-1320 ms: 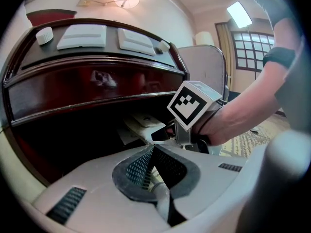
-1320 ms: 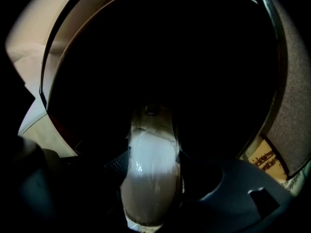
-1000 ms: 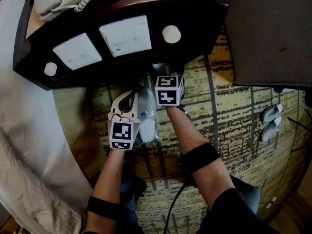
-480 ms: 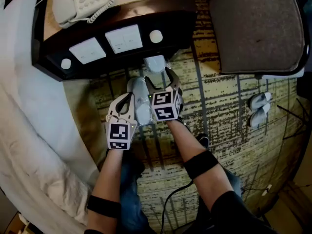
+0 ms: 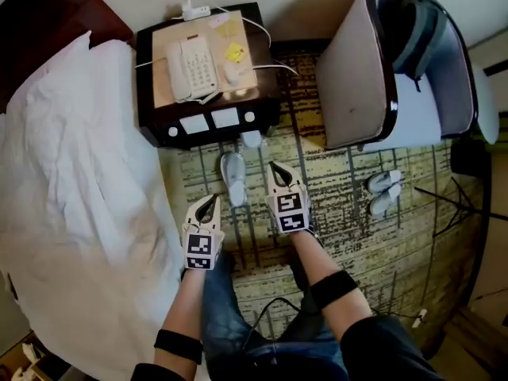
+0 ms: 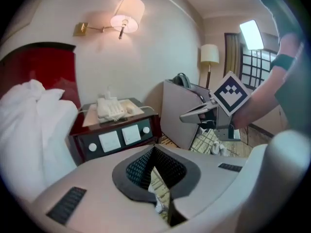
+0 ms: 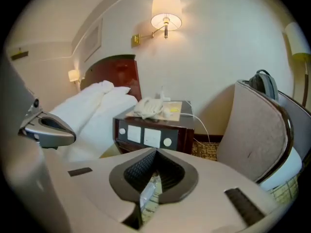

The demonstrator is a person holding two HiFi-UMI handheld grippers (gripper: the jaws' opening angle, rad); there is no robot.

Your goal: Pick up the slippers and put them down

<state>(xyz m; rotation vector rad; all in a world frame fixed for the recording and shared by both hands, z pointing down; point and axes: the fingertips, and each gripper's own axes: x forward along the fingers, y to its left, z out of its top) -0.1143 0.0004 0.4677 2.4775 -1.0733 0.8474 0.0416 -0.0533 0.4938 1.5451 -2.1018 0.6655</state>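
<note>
A white slipper in clear wrapping [image 5: 233, 178] lies on the patterned carpet in front of the dark nightstand [image 5: 208, 122]. A second pale slipper [image 5: 252, 139] sits at the nightstand's foot. My left gripper [image 5: 213, 200] hangs shut and empty, just left of and nearer than the wrapped slipper. High above the carpet, to the slipper's right, my right gripper [image 5: 275, 167] has just been closing; its jaws are shut with nothing between them. In the left gripper view the left gripper [image 6: 154, 152] points at the nightstand [image 6: 116, 135]. The right gripper [image 7: 156, 154] points there too.
A bed with white bedding [image 5: 71, 173] fills the left. A grey armchair [image 5: 373, 70] stands at the right, with another pair of white slippers [image 5: 384, 190] on the carpet below it. A telephone [image 5: 193, 66] and cables lie on the nightstand.
Both grippers have risen far above the floor. The right gripper's jaws, open around the wrapped slipper half a second ago, are shut and clear of it. The slipper stays on the carpet.
</note>
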